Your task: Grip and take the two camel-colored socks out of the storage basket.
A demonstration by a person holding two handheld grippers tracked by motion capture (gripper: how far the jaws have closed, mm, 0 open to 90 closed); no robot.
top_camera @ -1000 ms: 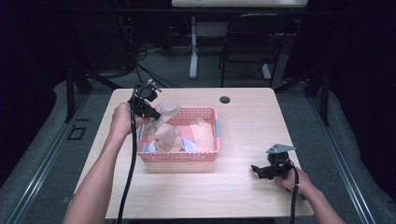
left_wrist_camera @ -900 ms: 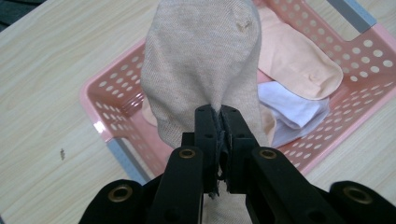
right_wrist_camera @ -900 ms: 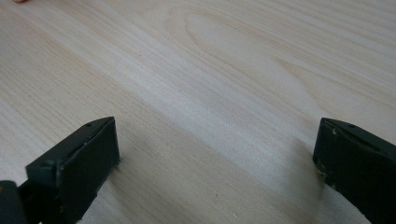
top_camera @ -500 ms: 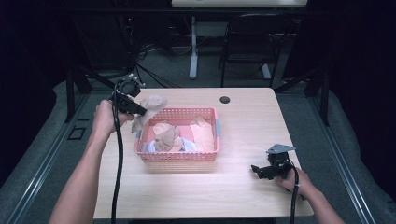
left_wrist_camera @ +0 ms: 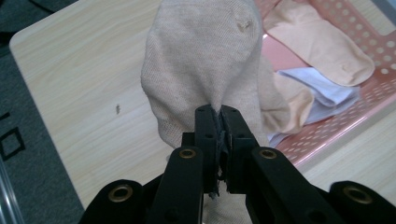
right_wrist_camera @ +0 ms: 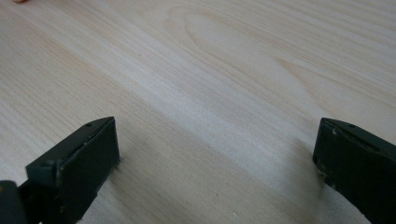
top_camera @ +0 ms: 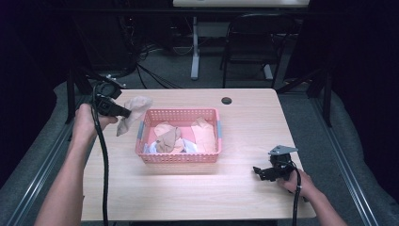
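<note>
Spanning the scene, the pale wooden desk (top_camera: 188, 188) carries a pink perforated plastic basket (top_camera: 179, 157) of socks. Left of the basket, above the desk, hangs the beige knitted sock (top_camera: 134, 113): light, limp and likely to droop, best pinched at a bunched fold. The left hand-held gripper (left_wrist_camera: 218, 126) pinches it tight; the right hand-held gripper (right_wrist_camera: 217, 154) rests spread on bare wood.

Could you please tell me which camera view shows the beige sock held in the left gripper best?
The left gripper view: the beige sock is large there, its knit visible, pinched by the left gripper. The high view shows it small, hanging left of the pink basket. The right gripper view looks at the table.
</note>
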